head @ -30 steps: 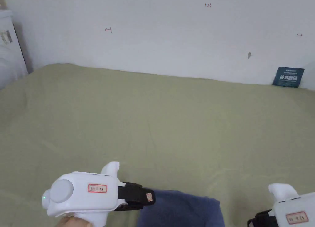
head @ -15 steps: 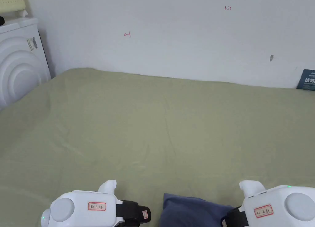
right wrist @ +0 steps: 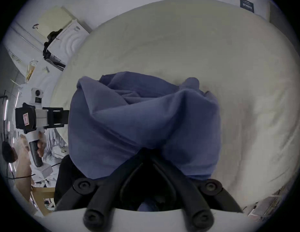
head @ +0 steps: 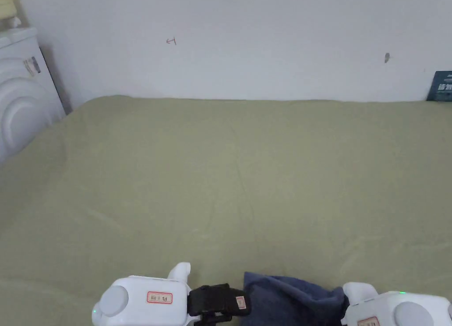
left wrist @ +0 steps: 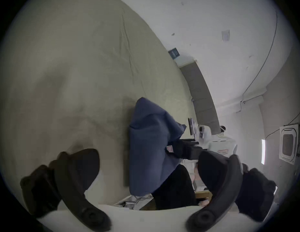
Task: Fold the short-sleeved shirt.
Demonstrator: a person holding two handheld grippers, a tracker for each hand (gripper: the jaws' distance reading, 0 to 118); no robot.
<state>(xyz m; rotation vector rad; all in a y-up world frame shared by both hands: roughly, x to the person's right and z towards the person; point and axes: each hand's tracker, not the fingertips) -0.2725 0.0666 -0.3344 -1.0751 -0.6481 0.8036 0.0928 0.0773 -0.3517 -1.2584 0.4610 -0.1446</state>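
A crumpled dark blue shirt (head: 291,301) sits bunched at the near edge of the olive-green bed (head: 229,172). In the right gripper view my right gripper (right wrist: 149,149) is shut on a fold of the shirt (right wrist: 142,118), which drapes over its jaws. Its white body (head: 397,311) shows at the bottom right of the head view. My left gripper (head: 240,301) is just left of the shirt's edge. Seen from the left gripper view, that gripper (left wrist: 149,153) has its jaws wide open, with the hanging shirt (left wrist: 145,152) in front of them and untouched.
The wide green sheet stretches back to a white wall (head: 265,53). A white appliance (head: 22,106) stands at the bed's left end. A dark sign (head: 441,86) leans on the wall at the far right. A person (left wrist: 221,135) is in the background.
The right gripper has come in from the right and closed on the shirt. The left gripper has moved right, up to the shirt's left edge. The head camera has shifted.
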